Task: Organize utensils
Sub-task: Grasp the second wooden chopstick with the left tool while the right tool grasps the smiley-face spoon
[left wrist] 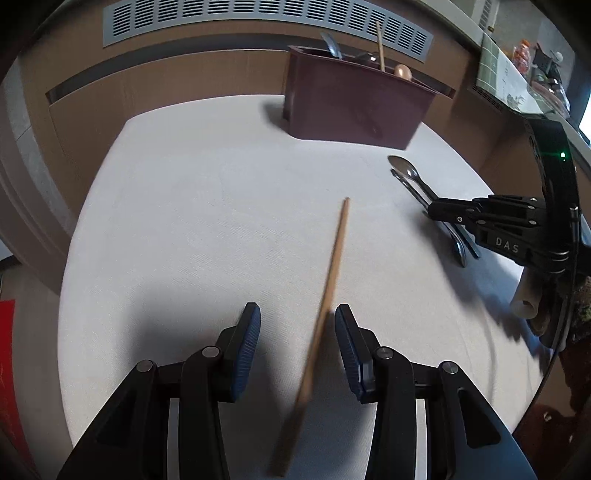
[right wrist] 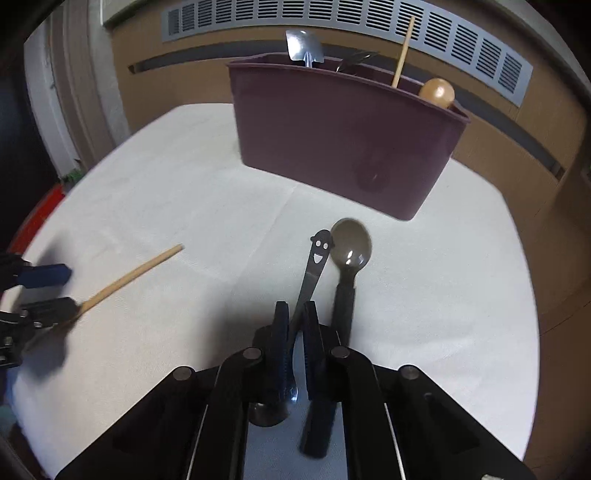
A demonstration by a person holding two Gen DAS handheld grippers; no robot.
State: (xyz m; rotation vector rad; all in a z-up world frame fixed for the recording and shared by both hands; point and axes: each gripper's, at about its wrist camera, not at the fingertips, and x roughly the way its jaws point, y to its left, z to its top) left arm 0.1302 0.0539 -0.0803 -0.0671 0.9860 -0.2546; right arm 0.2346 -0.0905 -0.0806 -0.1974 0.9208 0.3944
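A maroon utensil holder (left wrist: 354,105) (right wrist: 343,140) stands at the far side of the white table, with several utensils in it. My left gripper (left wrist: 297,319) is open around a wooden chopstick (left wrist: 328,291) that lies between its fingers, nearer the right one. My right gripper (right wrist: 295,314) is shut on a metal spoon with a smiley-face handle (right wrist: 314,269). A grey spoon with a black handle (right wrist: 349,258) lies just right of it. The right gripper also shows in the left wrist view (left wrist: 430,212), over the two spoons (left wrist: 406,173).
The white tablecloth (left wrist: 203,221) ends at rounded edges on all sides. A brown wall with a grey vent grille (left wrist: 258,18) runs behind the holder. A cluttered shelf (left wrist: 517,70) is at the far right.
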